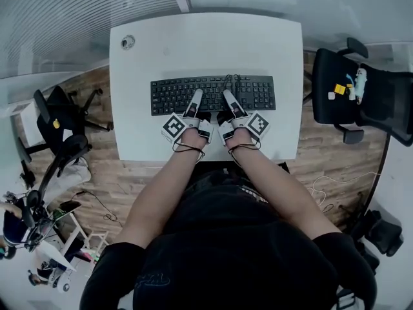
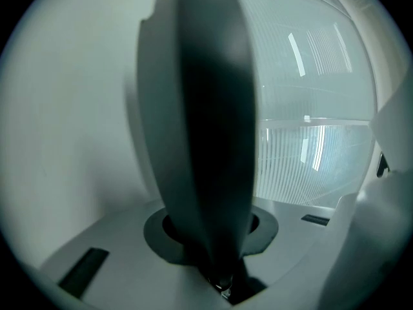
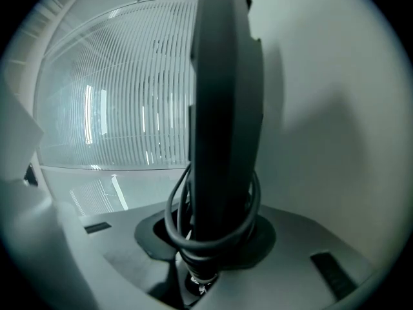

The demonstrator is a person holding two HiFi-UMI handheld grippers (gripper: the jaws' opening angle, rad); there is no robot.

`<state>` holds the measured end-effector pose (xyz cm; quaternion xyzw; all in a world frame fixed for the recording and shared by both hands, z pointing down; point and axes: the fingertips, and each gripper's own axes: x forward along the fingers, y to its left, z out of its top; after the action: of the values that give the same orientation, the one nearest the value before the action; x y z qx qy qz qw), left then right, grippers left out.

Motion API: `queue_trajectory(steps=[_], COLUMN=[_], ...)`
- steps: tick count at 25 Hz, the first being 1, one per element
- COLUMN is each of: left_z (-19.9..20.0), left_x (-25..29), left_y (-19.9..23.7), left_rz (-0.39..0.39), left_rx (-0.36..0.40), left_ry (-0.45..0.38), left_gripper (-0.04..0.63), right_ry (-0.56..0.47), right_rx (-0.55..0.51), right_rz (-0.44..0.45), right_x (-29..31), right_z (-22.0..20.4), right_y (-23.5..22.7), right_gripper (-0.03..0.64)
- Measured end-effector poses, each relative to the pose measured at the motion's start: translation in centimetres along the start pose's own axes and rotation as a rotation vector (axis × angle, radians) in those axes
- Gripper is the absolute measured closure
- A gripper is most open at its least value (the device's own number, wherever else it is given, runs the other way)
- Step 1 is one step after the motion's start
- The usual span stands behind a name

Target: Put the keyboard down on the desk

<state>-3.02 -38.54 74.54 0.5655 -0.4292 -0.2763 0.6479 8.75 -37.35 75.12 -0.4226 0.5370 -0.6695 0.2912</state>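
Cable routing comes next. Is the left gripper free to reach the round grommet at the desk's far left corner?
Probably not yet: the left gripper is shut on the keyboard. Otherwise the desk between it and the grommet looks bare.

No text can be read: the key legends on the keyboard (image 1: 213,94) are too small, and the print on the person's shirt (image 1: 152,280) is too faint.
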Motion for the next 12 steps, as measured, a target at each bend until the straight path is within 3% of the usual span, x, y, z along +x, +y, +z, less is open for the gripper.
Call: queue_trajectory(steps=[12], left_z=[0.6], left_x=[0.1], left_y=[1.6], left_rz=[0.03], left_rx=[-0.026], left_ry=[0.009], left_gripper=[0.508], right_ry=[0.008], right_rx=[-0.002], right_rz=[-0.025], right_x=[0.9], right_z=[-0.7], right_y=[-0.9], right_gripper=[0.506])
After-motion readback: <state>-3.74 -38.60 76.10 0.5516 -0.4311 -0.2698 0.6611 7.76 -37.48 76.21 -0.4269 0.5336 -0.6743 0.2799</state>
